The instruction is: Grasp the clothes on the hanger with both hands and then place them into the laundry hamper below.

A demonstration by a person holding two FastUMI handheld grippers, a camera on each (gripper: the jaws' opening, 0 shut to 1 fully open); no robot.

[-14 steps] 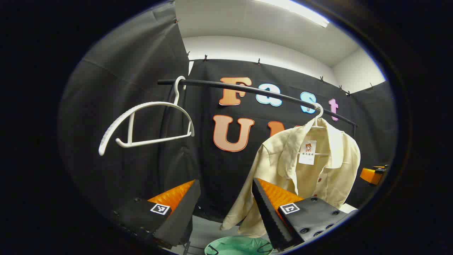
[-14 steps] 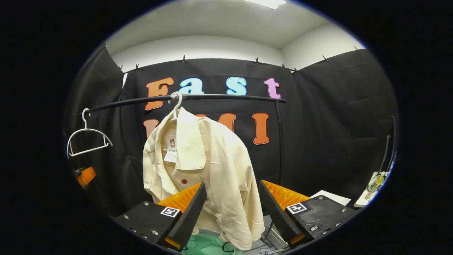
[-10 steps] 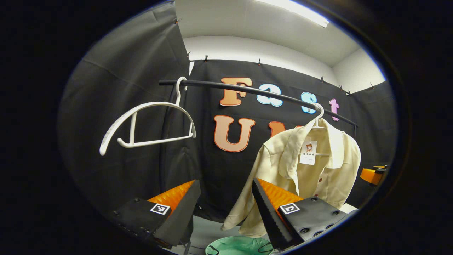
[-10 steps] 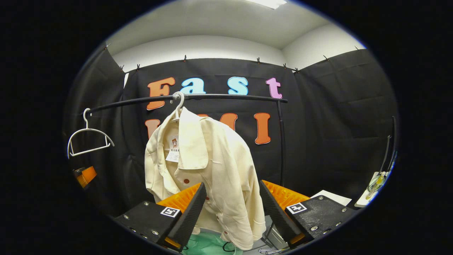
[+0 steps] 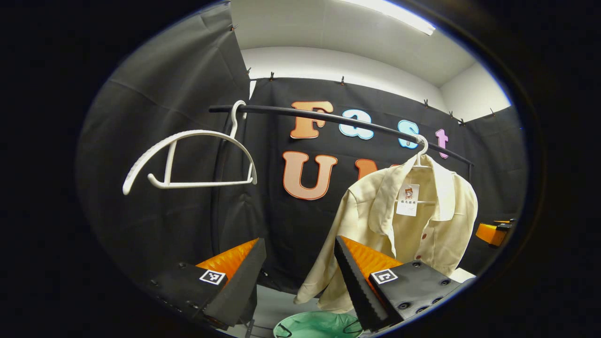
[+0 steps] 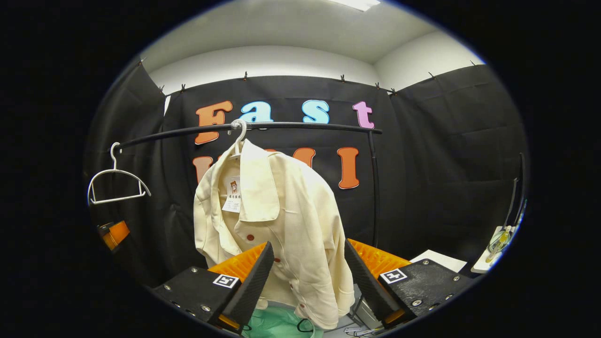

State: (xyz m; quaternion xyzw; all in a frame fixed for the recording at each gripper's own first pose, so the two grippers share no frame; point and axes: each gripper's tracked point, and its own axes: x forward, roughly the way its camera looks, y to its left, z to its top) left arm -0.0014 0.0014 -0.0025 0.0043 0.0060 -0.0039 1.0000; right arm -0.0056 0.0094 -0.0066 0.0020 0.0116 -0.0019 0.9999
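Observation:
A cream button-up shirt [image 5: 413,220] [image 6: 277,220] hangs on a white hanger from the black rail [image 5: 338,121] [image 6: 291,126]. Below it sits a green laundry hamper [image 5: 319,325] [image 6: 277,325]. My left gripper [image 5: 300,246] is open, to the left of the shirt and short of it, with nothing between its fingers. In the right gripper view my right gripper [image 6: 308,249] is open in front of the shirt's lower part, apart from it. The left gripper [image 6: 112,233] also appears far left in the right gripper view, and the right gripper [image 5: 493,231] far right in the left gripper view.
An empty white hanger [image 5: 188,157] [image 6: 115,180] hangs at the rail's left end. The rail's upright post [image 6: 374,188] stands right of the shirt. At the far right a white table [image 6: 488,260] holds small items.
Both views have shifted slightly; the empty hanger has swung to a more level pose, and the shirt has turned a little. Both grippers stay open.

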